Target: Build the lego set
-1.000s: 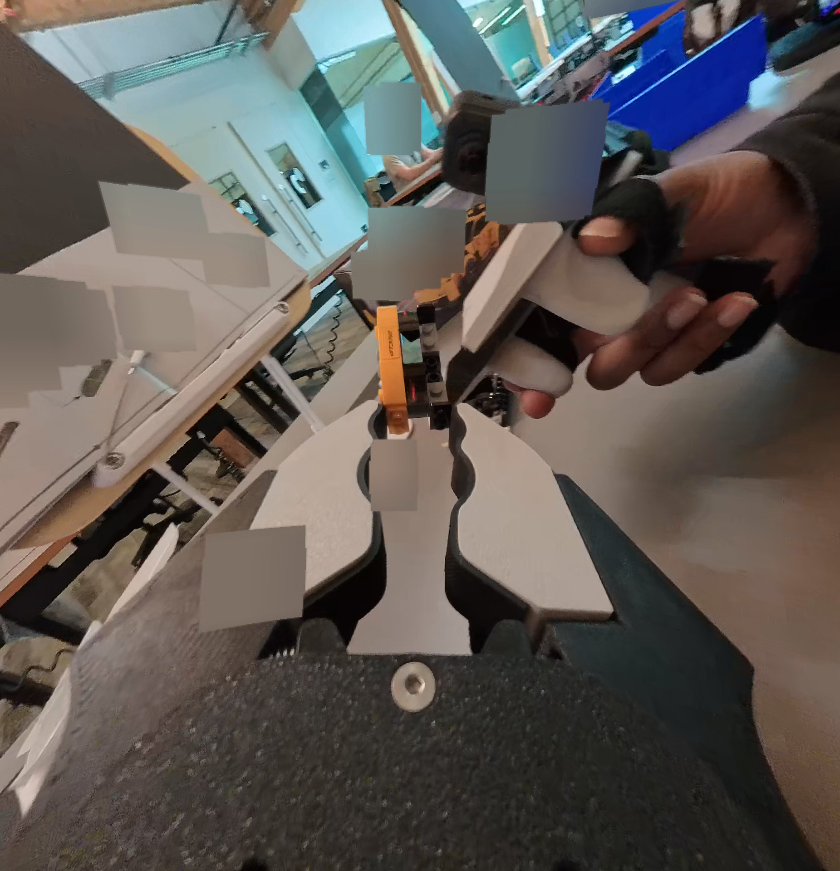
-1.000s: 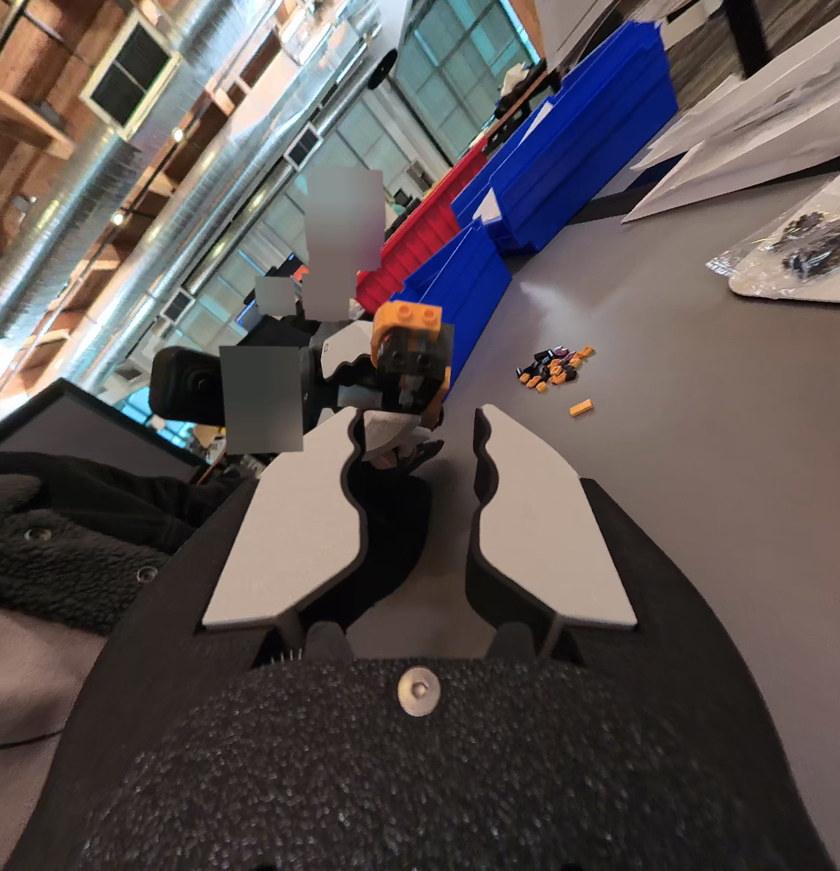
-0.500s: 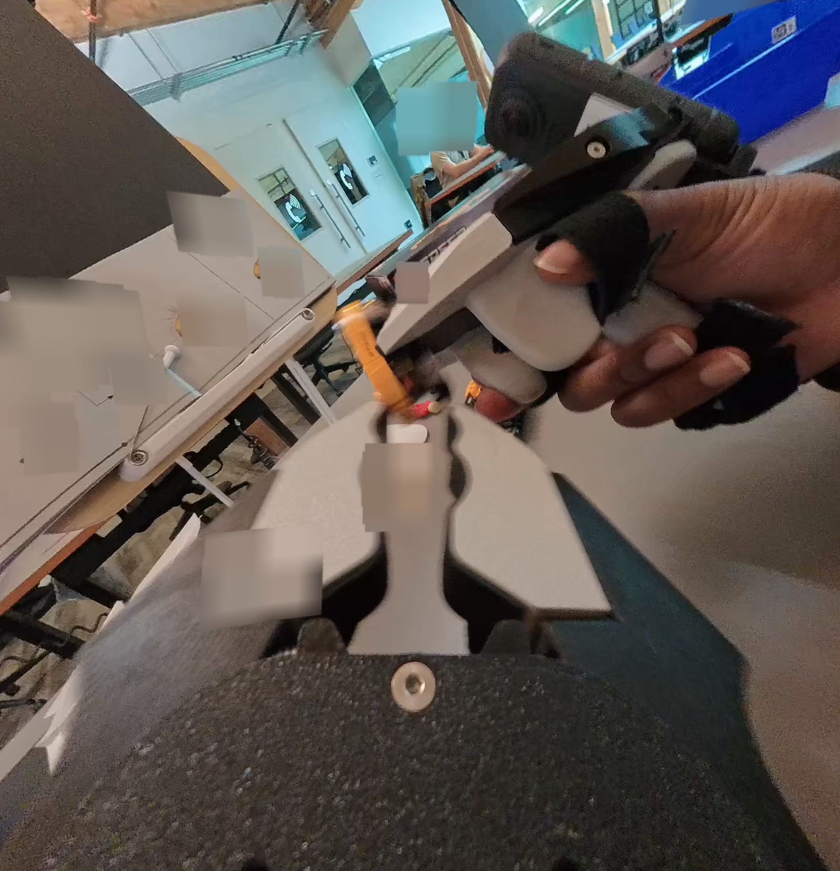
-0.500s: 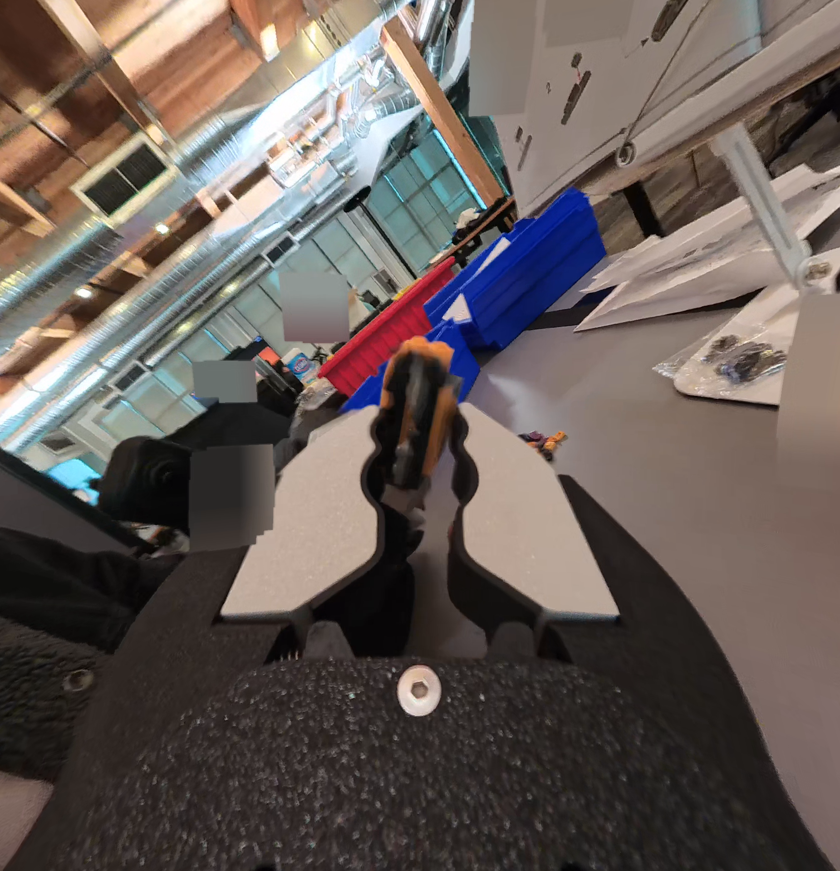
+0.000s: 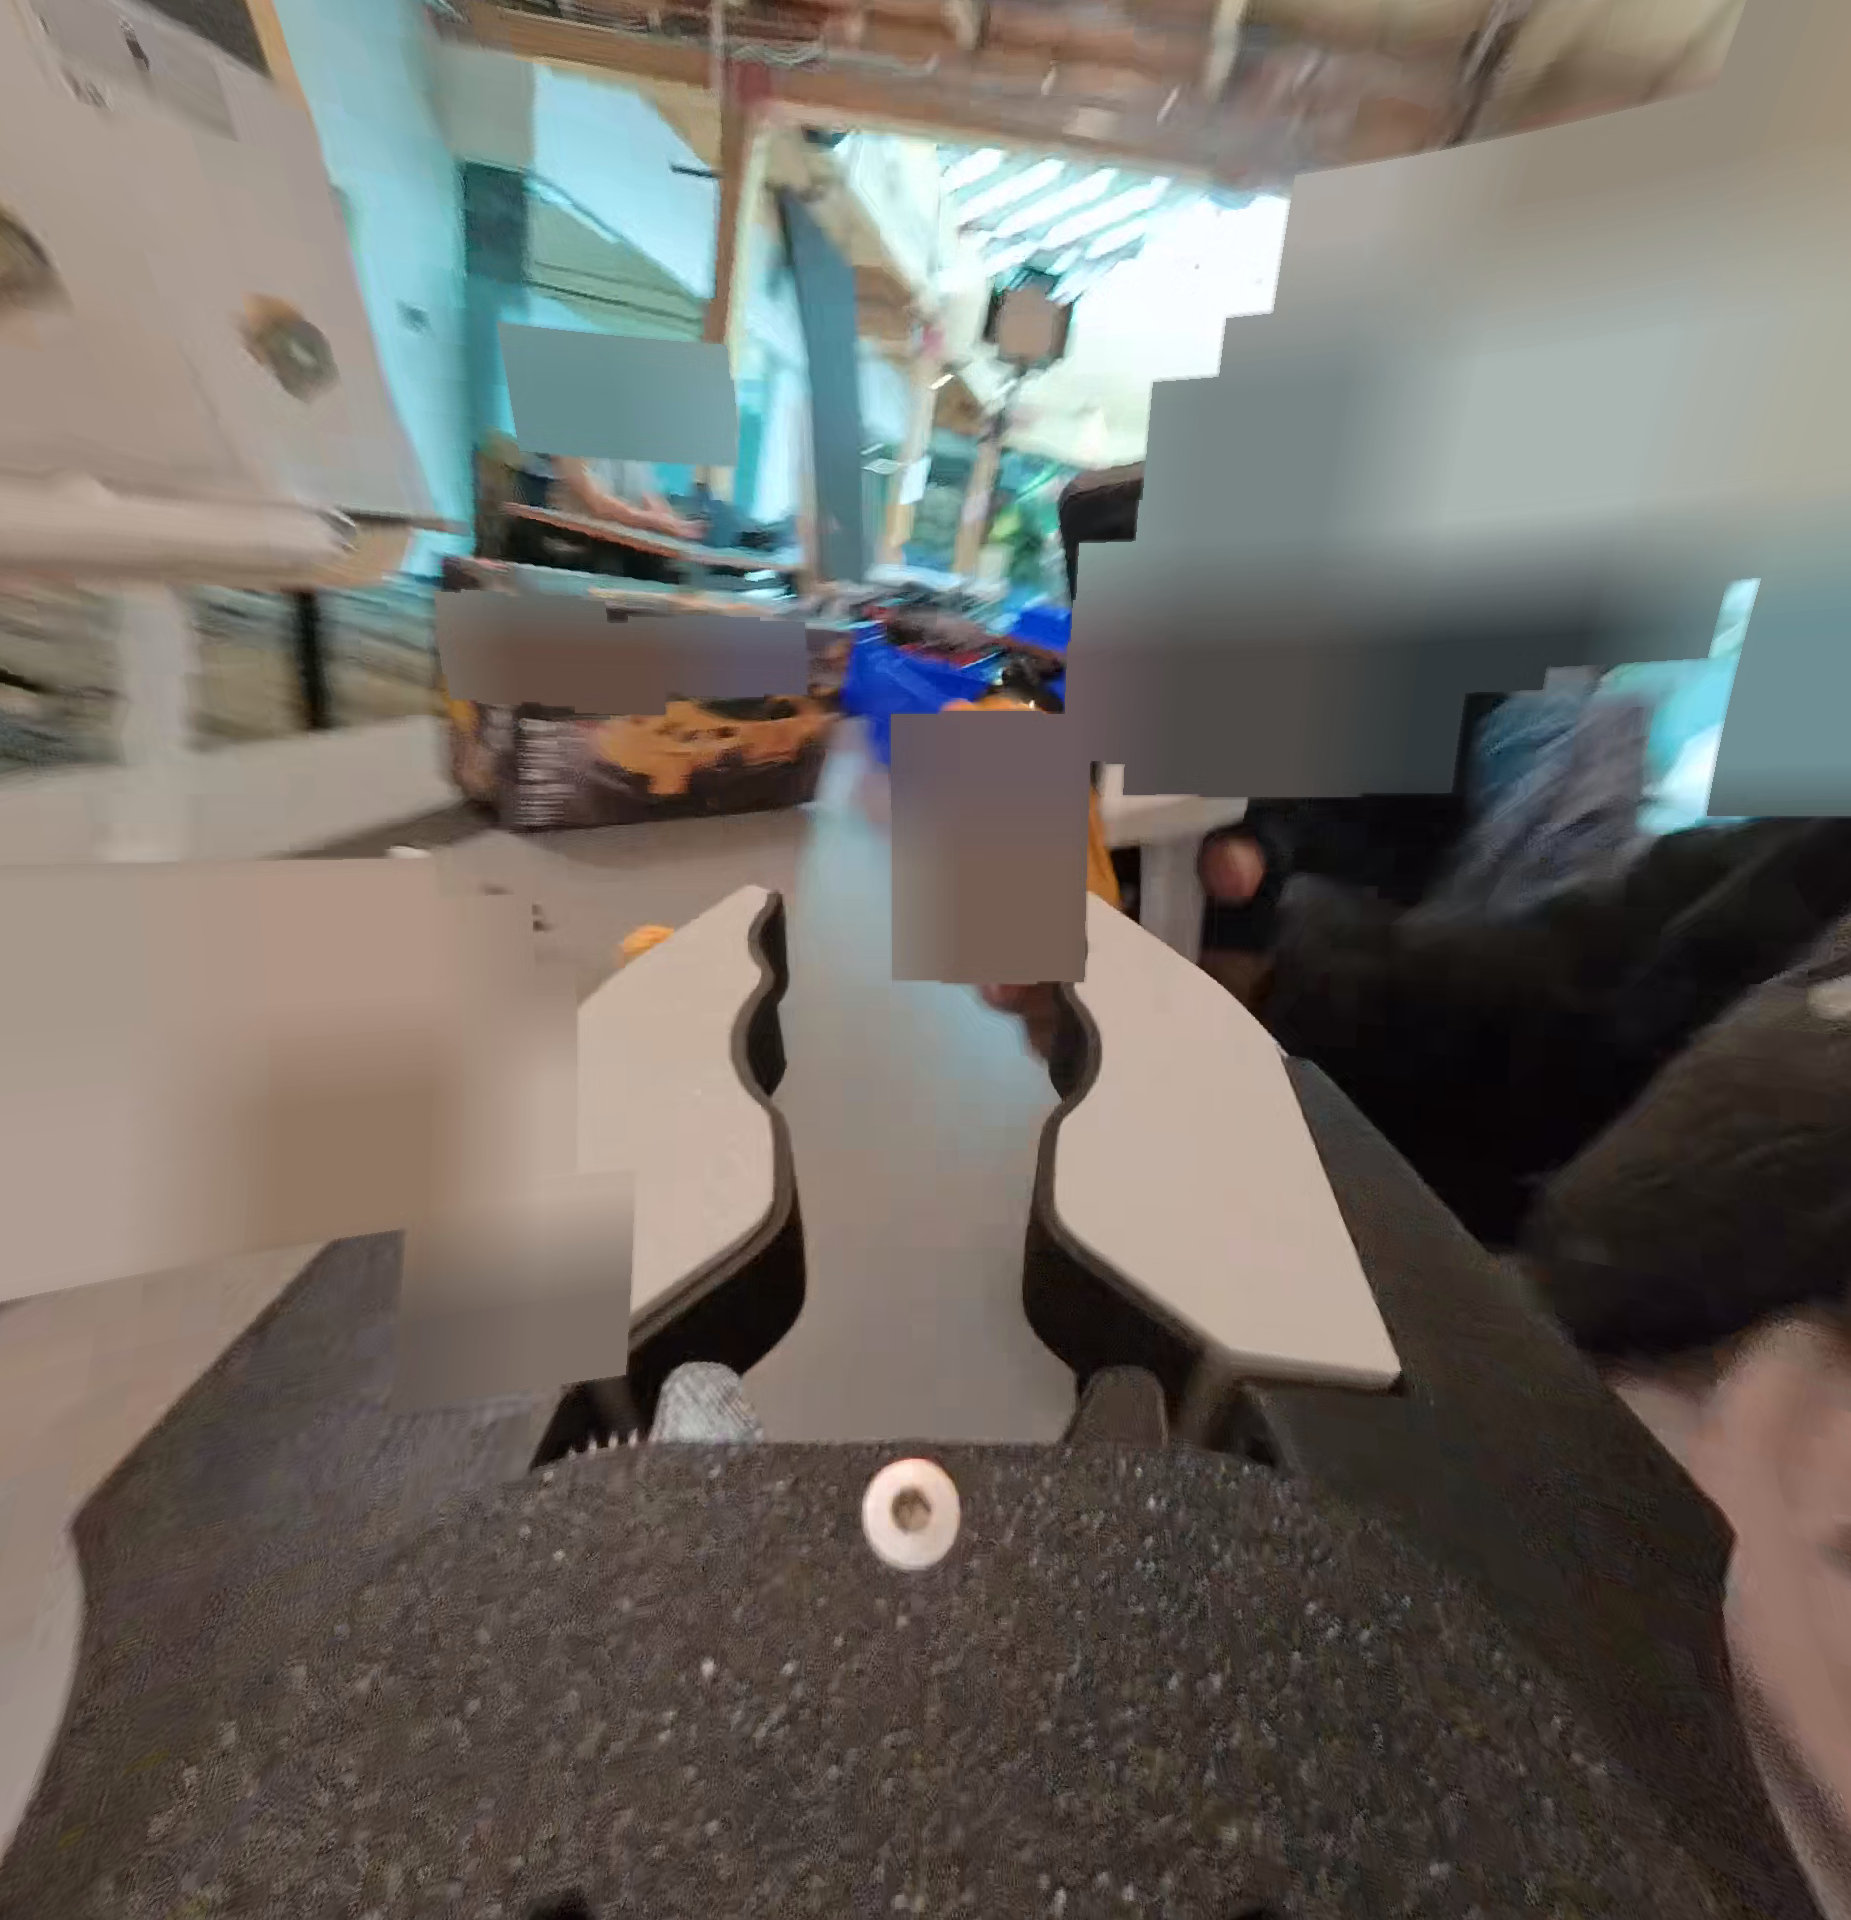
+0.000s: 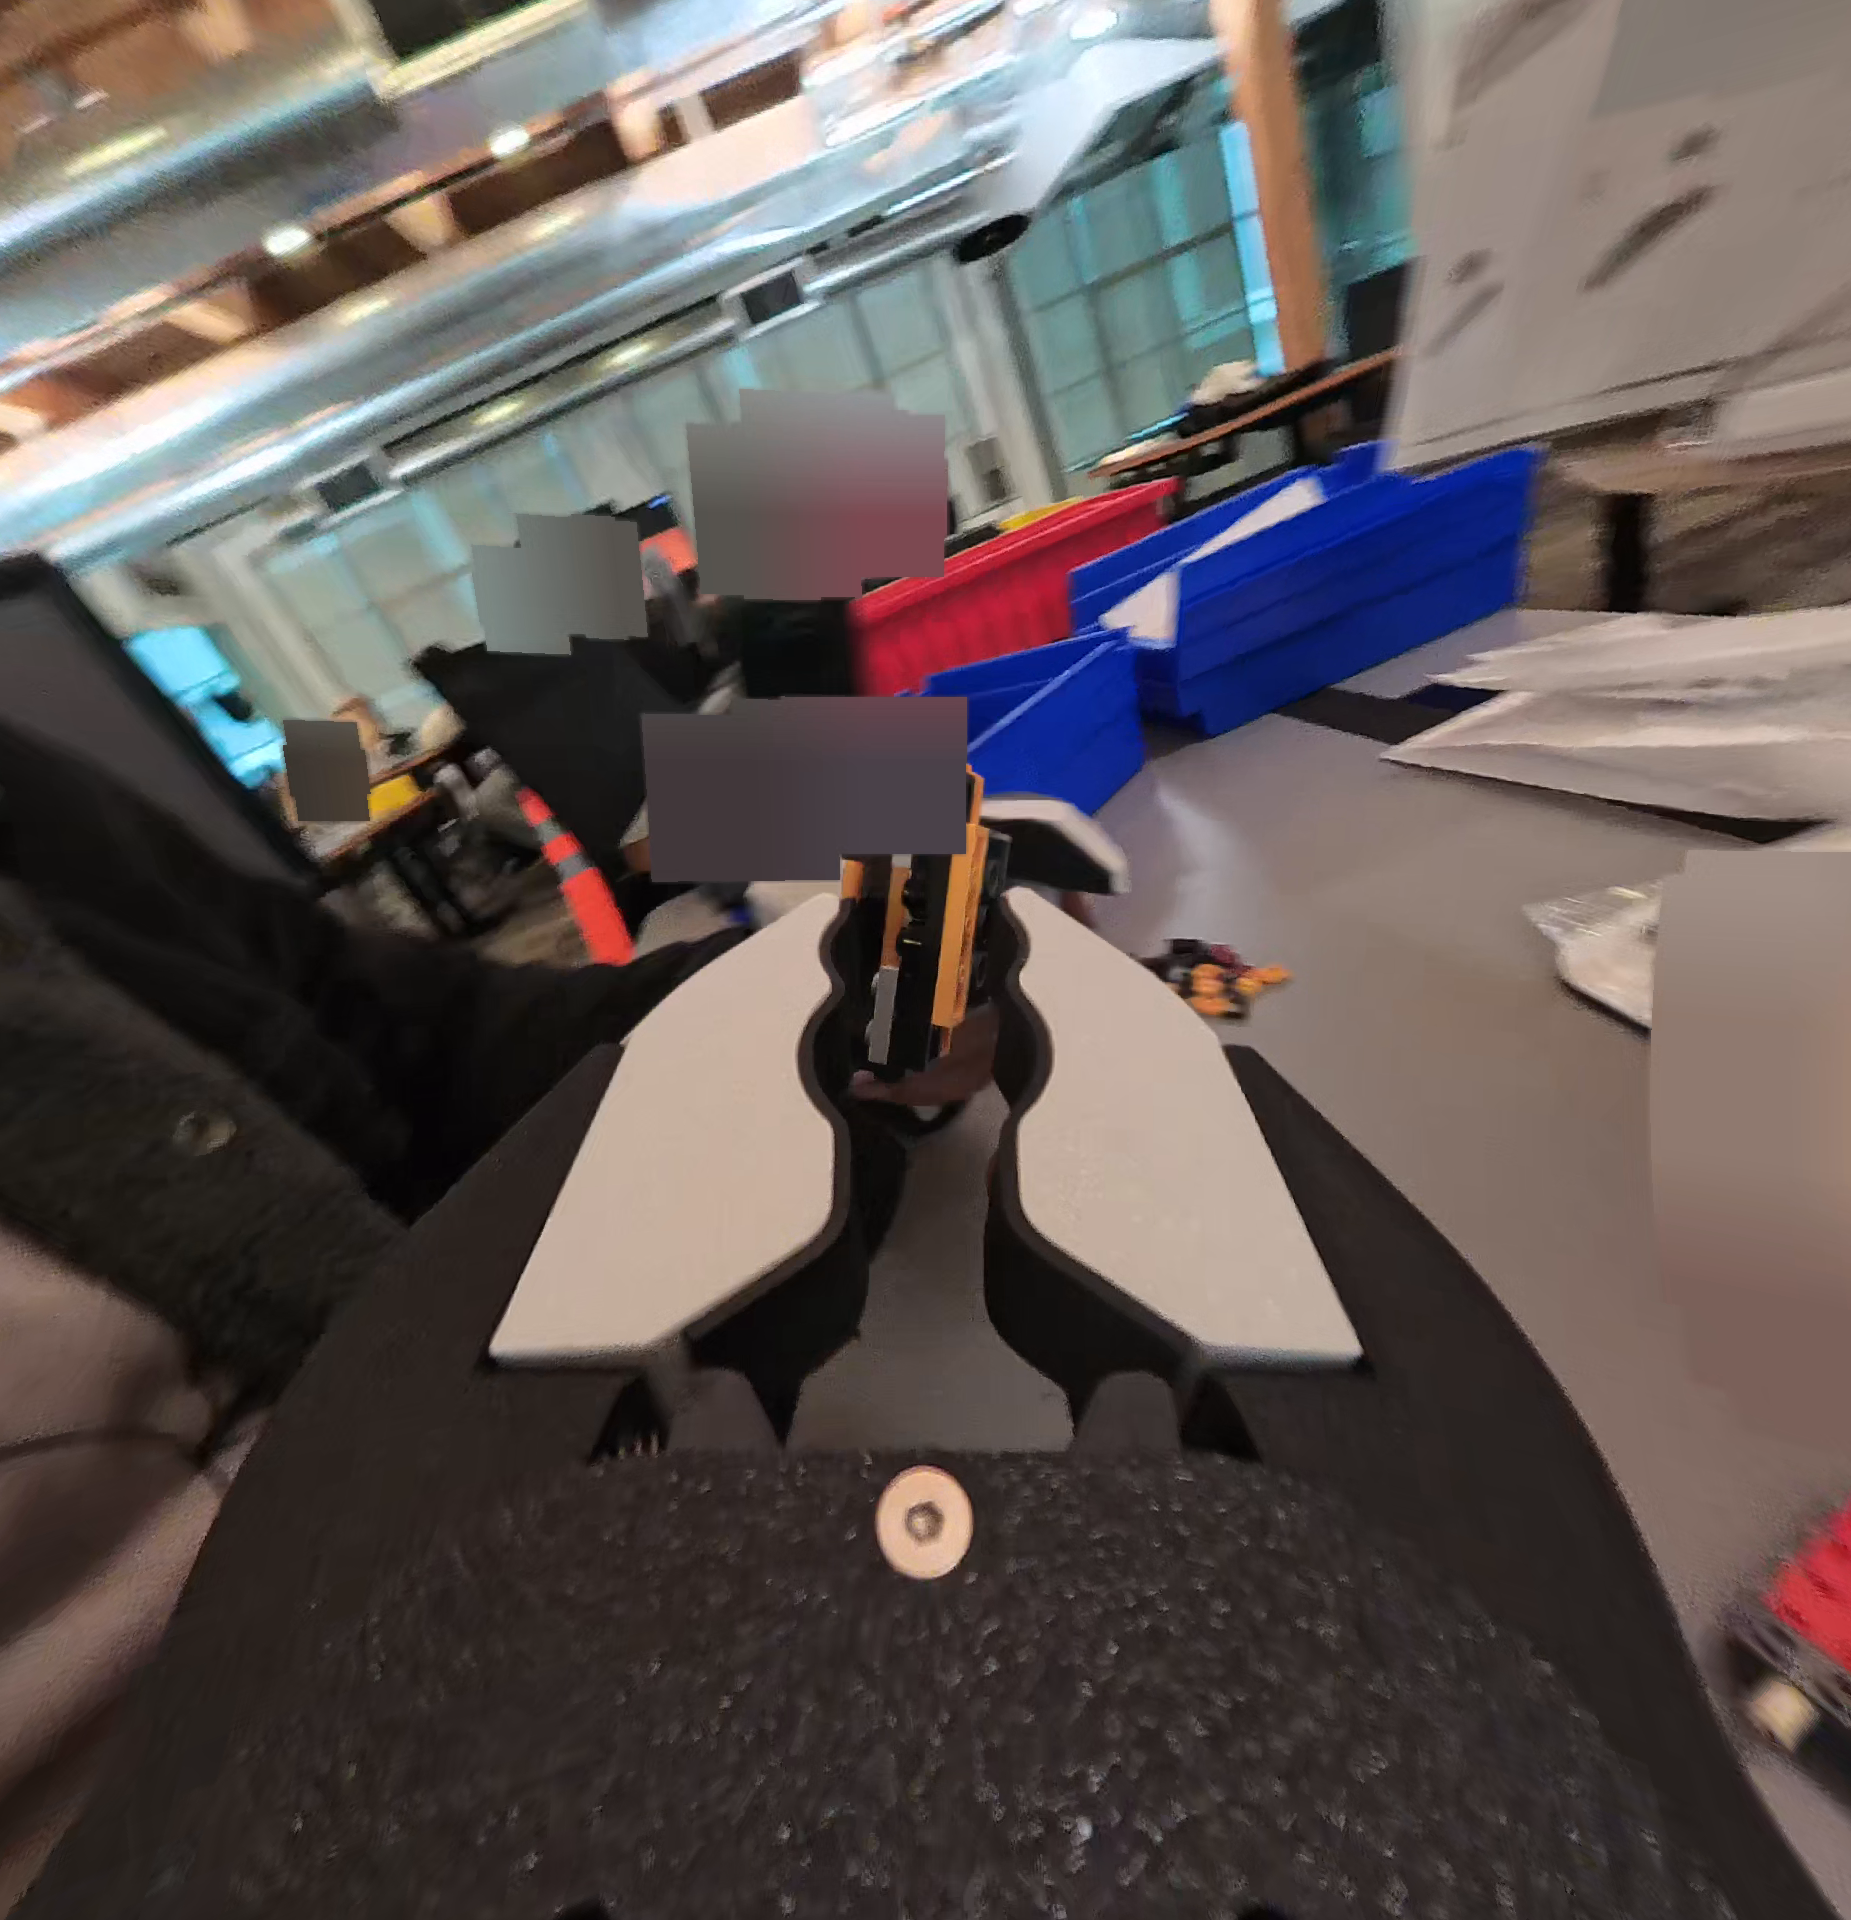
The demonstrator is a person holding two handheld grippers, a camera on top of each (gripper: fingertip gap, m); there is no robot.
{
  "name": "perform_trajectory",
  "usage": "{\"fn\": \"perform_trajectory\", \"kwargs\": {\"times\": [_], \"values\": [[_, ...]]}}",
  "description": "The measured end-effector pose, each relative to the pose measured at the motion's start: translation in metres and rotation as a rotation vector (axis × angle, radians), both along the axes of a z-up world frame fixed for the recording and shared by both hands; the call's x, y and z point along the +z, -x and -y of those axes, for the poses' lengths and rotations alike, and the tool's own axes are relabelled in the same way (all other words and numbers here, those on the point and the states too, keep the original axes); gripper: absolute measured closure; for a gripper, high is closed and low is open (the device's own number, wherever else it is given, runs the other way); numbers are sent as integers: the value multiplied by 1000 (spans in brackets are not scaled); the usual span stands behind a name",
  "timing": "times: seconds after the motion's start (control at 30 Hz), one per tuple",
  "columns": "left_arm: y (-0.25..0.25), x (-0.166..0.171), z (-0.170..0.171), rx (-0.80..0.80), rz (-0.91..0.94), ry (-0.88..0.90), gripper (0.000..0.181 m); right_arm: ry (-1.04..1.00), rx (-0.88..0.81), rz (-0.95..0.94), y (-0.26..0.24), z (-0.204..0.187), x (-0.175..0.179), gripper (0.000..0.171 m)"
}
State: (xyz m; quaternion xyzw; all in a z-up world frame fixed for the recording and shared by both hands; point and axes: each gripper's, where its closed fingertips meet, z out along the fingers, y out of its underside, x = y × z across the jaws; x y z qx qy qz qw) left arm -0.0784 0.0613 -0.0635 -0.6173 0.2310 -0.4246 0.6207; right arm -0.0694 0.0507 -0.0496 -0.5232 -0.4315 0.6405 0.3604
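My right gripper [image 6: 921,914] is shut on a small orange-and-black lego assembly [image 6: 926,956] and holds it upright above the grey table [image 6: 1420,914]. Just beyond it, a white finger of the other gripper [image 6: 1066,836] stands close to the assembly's top. In the left wrist view my left gripper [image 5: 931,935] is open with nothing between its fingers; the view is blurred by motion. A small pile of loose orange and dark pieces [image 6: 1222,977] lies on the table to the right of the assembly. An orange bit [image 5: 640,940] shows by the left finger.
Blue bins [image 6: 1316,603] and a red bin [image 6: 1004,613] stand at the table's far side. Papers [image 6: 1679,727] and a clear plastic bag [image 6: 1596,956] lie at right. The lego box [image 5: 640,758] stands at the back. A dark sleeve [image 5: 1523,1039] fills the right.
The assembly has passed from my left gripper to my right, which closed on it. My left gripper has opened and swung away, now level with the table.
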Motion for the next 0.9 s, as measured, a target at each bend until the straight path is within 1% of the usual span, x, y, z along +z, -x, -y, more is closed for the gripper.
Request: {"fn": "perform_trajectory", "kwargs": {"times": [0.03,0.07,0.17,0.27,0.33,0.4,0.47,0.6,0.77,0.9], "values": [[-2,4,5,-71,81,32,136,-7,37,-24,0,7,3,148],[-4,6,9,-115,124,43,138,-9,62,-36,-1,12,5,148],[-13,14,24,-214,142,-1,147,-43,130,-64,-7,22,9,147],[-17,25,41,-351,229,0,138,-52,211,-96,-11,33,11,147],[-20,23,43,-361,206,-9,135,-72,235,-80,-11,38,8,147],[-25,25,52,-400,190,-43,142,-120,244,-54,-9,44,2,148],[-26,25,53,-378,161,-70,150,-120,252,-51,-8,45,0,148],[-26,23,51,-332,101,-99,150,-148,233,-48,-7,43,0,147],[-22,22,43,-237,35,-144,150,-299,113,2,-7,33,-1,146],[-27,21,47,-238,-11,-175,150,-402,87,21,-10,36,-1,146]]}}
